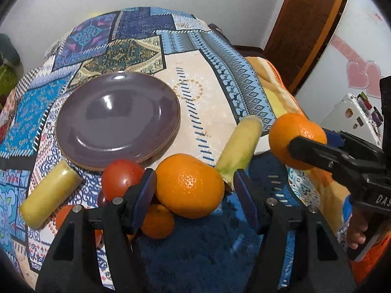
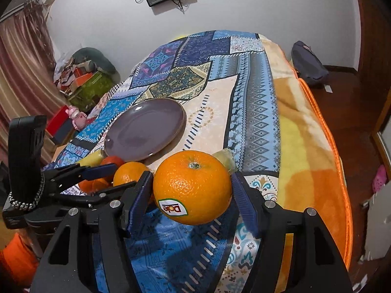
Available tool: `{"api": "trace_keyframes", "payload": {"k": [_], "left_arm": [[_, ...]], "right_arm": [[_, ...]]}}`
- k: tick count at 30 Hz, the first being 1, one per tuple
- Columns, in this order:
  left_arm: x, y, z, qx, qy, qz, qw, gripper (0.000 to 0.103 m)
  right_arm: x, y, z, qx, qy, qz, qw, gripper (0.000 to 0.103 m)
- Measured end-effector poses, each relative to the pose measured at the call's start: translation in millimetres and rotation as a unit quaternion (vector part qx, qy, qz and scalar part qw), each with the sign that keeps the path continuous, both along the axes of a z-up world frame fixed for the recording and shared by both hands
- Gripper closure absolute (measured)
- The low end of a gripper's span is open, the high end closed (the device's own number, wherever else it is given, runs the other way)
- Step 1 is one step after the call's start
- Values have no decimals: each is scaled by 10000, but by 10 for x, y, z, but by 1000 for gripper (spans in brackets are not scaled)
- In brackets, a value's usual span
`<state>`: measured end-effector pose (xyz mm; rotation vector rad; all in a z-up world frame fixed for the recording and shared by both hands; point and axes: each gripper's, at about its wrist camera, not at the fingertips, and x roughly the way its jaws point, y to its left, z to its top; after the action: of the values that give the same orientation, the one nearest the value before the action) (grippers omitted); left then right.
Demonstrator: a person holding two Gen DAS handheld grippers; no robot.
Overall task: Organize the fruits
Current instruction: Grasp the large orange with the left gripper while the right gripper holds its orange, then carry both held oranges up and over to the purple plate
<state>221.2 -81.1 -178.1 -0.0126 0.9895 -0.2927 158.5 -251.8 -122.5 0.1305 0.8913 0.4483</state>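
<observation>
A purple plate (image 1: 117, 119) lies on the patterned cloth, and also shows in the right wrist view (image 2: 146, 129). My left gripper (image 1: 194, 190) is open around an orange (image 1: 189, 185) resting on the cloth; its jaws do not clearly press it. My right gripper (image 2: 191, 190) is shut on a stickered orange (image 2: 193, 186) and holds it off the cloth; it shows at the right of the left wrist view (image 1: 297, 140). A red tomato (image 1: 122, 179), a small orange (image 1: 157, 221) and two yellow-green fruit pieces (image 1: 50, 194) (image 1: 240, 150) lie close by.
The cloth covers a bed with an orange blanket edge (image 2: 325, 131) on the right. A white fridge (image 1: 354, 112) and wooden door (image 1: 305, 24) stand to the right. Boxes and clutter (image 2: 80, 83) sit by the left wall.
</observation>
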Motion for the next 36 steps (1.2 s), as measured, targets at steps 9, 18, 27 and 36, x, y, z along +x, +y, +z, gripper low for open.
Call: {"api": "trace_keyframes", "payload": {"k": [9,18,27,36], "left_arm": [[-37,-123,-69,567,-147,-281,9979,34],[-38,-88,-168,722,23,-271,9970,34],[-13,-44,-154,541,26,-97,9985,37],[-89,42,47,99,20,-70,9999,48]], "right_arm": [[-9,-16,-56,116,115,26,9999,41],[-5,-5,-72,178,162,31,9997,41],[-20,8,-32,187,130,17,9997,41],[-19,58,77,115,-2,29,9999,41]]}}
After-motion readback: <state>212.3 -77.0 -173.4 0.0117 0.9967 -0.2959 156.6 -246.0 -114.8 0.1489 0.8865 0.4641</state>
